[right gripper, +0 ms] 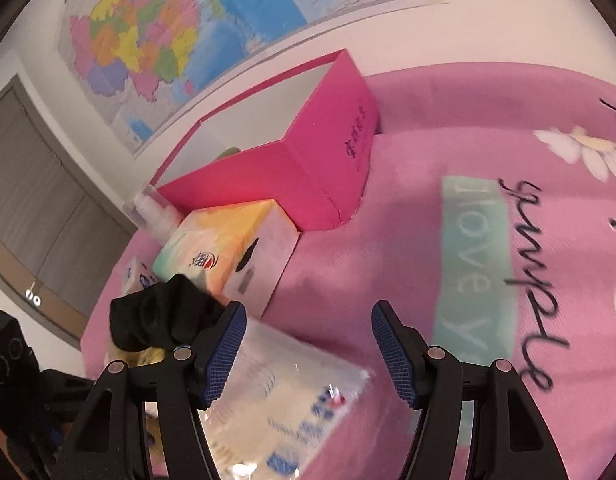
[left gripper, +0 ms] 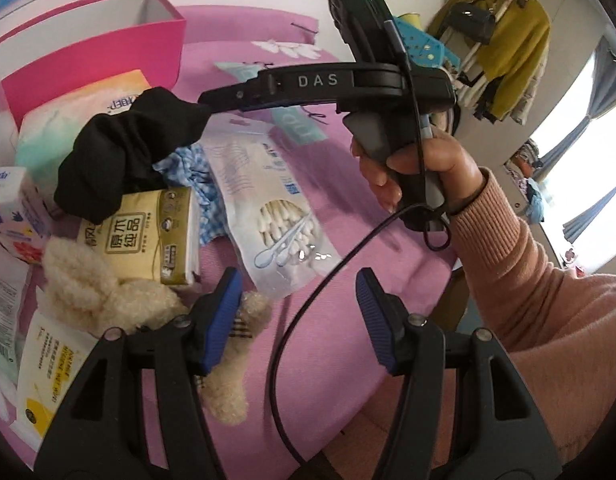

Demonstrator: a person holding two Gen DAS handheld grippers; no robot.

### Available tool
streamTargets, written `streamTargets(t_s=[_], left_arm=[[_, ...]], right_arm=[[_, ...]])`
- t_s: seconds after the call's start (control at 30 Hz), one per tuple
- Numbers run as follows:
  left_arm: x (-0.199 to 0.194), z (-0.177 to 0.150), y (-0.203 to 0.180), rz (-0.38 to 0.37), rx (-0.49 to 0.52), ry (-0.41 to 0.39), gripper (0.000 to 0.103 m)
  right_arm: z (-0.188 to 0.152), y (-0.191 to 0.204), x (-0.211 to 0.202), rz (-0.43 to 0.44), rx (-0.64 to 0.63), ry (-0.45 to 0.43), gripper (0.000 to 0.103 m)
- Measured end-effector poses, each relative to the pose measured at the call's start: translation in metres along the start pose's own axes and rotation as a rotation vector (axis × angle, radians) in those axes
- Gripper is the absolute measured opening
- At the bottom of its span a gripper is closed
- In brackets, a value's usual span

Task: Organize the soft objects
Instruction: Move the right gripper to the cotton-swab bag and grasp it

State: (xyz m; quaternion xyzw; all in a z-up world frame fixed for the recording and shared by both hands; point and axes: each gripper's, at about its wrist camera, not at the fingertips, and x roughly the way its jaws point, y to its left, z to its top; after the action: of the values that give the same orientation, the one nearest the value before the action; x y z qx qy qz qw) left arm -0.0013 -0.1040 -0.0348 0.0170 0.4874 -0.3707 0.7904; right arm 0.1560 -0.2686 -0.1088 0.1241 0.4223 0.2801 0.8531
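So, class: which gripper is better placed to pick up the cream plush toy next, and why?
Left, probably. The left gripper is open with one finger over the cream plush toy; the right gripper is farther off, beside the black cloth.

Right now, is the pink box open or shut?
Open. The pink box has no lid on it, and its pale inner walls show from above in both wrist views.

Black hand-held gripper [left gripper: 298, 316], blue pads [left gripper: 224, 320], pink ribbed sleeve [left gripper: 519, 264]
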Motion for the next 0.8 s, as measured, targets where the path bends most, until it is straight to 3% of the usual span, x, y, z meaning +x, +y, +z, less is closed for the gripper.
streamTargets(t_s=[0.27, 0.3, 0.4, 0.43, 0.6, 0.8], left_arm=[[0.008, 0.005, 0.015, 0.058, -0.033, 0.036, 0.061], [0.009, 0.006, 0.016, 0.066, -0.031, 0.039, 0.061], [0.015, 0.006, 0.014, 0.082, -0.022, 0.042, 0.061], [0.014, 0.006, 0.014, 0.085, -0.023, 0.042, 0.061], [0.009, 0.006, 0.012, 0.105, -0.027, 0.024, 0.061], [-0.005, -0.002, -0.008, 0.053, 0.066, 0.0, 0.061]], right_arm=[[-0.016, 0.005, 0.008, 0.031, -0.082, 0.083, 0.064], [-0.019, 0.005, 0.006, 0.027, -0.09, 0.085, 0.056], [-0.026, 0.005, 0.001, -0.029, -0.118, 0.108, 0.017], [-0.029, 0.004, -0.001, -0.03, -0.121, 0.111, 0.014], [-0.041, 0.006, -0.017, -0.084, -0.145, 0.088, 0.008], [-0.061, -0.037, -0.046, -0.131, 0.056, 0.018, 0.007]])
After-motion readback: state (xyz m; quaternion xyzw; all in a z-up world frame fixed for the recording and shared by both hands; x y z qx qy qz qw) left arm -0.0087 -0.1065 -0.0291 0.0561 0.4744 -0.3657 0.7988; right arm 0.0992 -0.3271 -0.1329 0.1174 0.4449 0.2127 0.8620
